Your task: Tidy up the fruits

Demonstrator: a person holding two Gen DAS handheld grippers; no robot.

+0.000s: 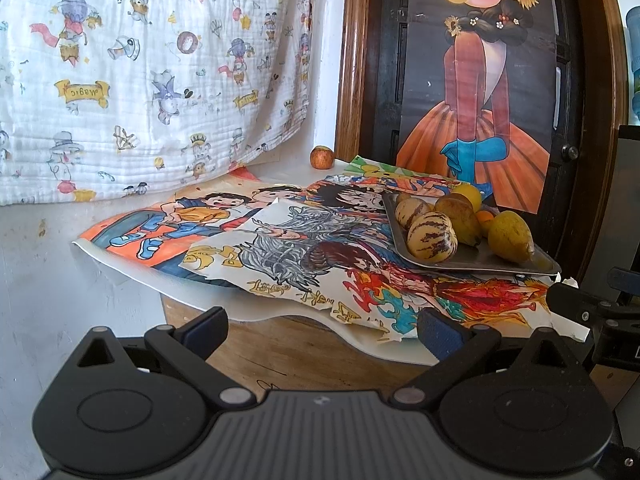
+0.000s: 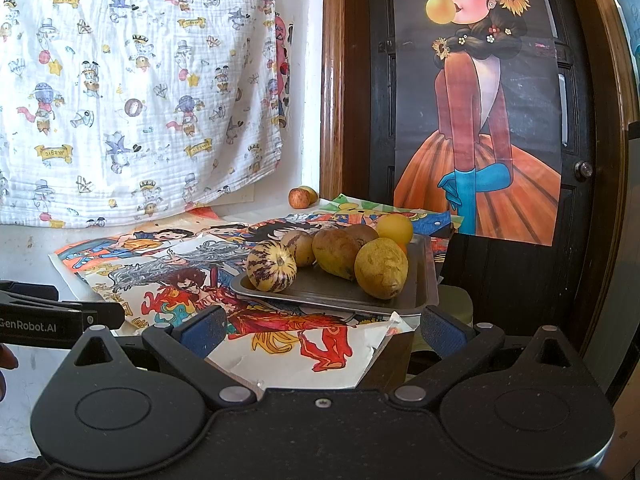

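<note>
A metal tray (image 1: 468, 261) (image 2: 320, 286) holds several fruits: a striped yellow-purple melon (image 1: 431, 238) (image 2: 271, 266), brownish pears (image 1: 458, 210) (image 2: 335, 258), a yellow-green pear (image 1: 510, 237) (image 2: 381, 268) and a yellow round fruit (image 2: 395, 229). A red apple (image 1: 322, 157) (image 2: 299, 198) sits at the back by the wall, with a second greenish fruit (image 2: 311, 193) behind it. My left gripper (image 1: 322, 330) is open and empty, in front of the table edge. My right gripper (image 2: 322, 330) is open and empty, just short of the tray's front.
Colourful drawings (image 1: 280, 240) (image 2: 180, 268) cover the wooden table (image 1: 288, 356). A patterned cloth (image 1: 140, 80) hangs on the wall at left. A dark door with a girl poster (image 1: 480, 100) stands behind the tray. The left gripper's body (image 2: 48, 318) shows at left.
</note>
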